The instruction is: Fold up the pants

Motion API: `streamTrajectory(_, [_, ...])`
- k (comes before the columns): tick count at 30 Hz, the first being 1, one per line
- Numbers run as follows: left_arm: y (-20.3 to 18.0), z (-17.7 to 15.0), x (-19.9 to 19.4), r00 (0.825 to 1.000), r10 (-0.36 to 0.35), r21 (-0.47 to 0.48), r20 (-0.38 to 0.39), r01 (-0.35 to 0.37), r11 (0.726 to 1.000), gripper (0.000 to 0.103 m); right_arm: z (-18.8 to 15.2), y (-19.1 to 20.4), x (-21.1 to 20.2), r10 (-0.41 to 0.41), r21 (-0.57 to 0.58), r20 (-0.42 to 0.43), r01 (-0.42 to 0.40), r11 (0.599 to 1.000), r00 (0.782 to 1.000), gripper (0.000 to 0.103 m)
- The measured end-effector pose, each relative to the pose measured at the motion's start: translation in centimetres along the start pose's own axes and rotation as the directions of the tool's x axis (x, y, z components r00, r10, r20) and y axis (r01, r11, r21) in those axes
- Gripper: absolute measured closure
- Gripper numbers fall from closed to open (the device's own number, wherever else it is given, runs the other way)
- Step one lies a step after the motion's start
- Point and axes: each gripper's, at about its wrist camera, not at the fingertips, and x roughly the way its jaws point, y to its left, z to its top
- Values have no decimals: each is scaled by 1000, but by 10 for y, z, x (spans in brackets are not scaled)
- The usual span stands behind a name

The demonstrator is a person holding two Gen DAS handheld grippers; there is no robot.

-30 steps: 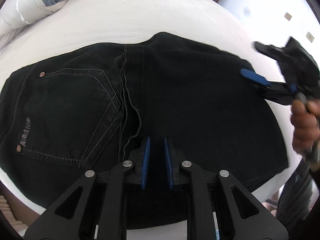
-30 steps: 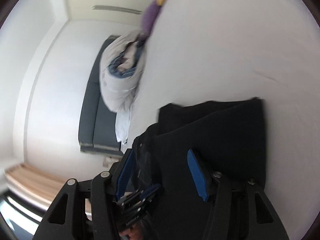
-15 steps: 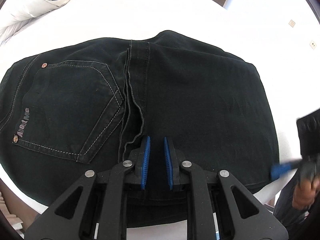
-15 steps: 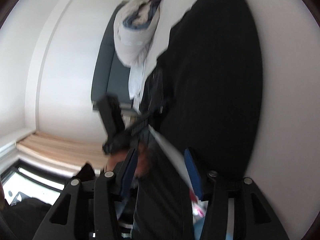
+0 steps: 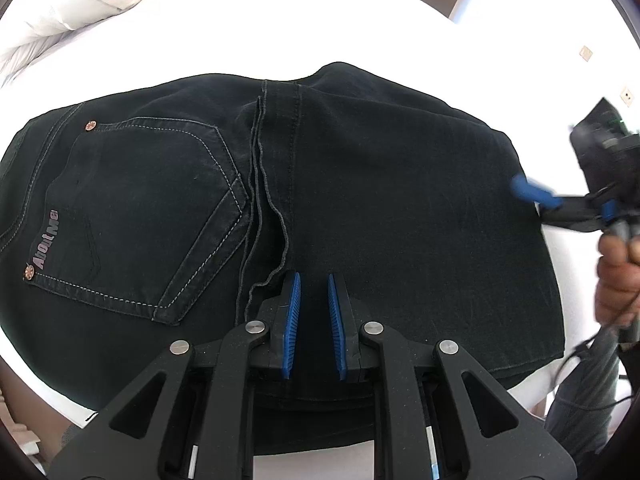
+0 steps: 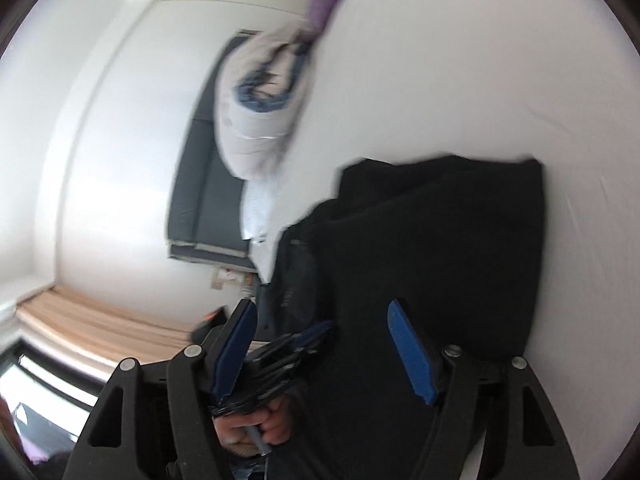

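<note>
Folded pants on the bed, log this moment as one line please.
pants: folded, flat on bed | left gripper: shut, over near edge | right gripper: opening, at side edge, nothing gripped

pants (image 5: 360, 208): black jeans folded flat on the white bed (image 5: 248, 52), back pocket at left, centre seam running down the middle
left gripper (image 5: 314, 320): low over the near edge of the pants, blue pads nearly together, nothing visibly pinched
right gripper (image 5: 536, 196): at the pants' right edge, jaws opening, held by a hand (image 5: 618, 276)
duvet (image 5: 60, 4): bunched at the bed's far left
</note>
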Motion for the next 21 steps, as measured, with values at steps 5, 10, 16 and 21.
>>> streamTrajectory(5, [3, -2, 2, 1000, -21, -9, 11, 21, 1000, 89, -42, 0, 1, 3, -59, -29, -5, 998, 1000, 33])
streamTrajectory(10, [5, -1, 5, 999, -43, -15, 19, 43, 999, 89, -93, 4, -4, 39, -88, -155, -53, 995, 987, 34])
streamTrajectory(16, [35, -8, -24, 987, -132, -149, 96, 145, 978, 88, -113, 5, -7, 24, -64, -172, -36, 997, 985, 34])
streamTrajectory(21, [110, -39, -86, 965, -65, -329, 256, 150, 932, 88, -102, 22, -6, 95, -84, -142, -108, 991, 985, 33])
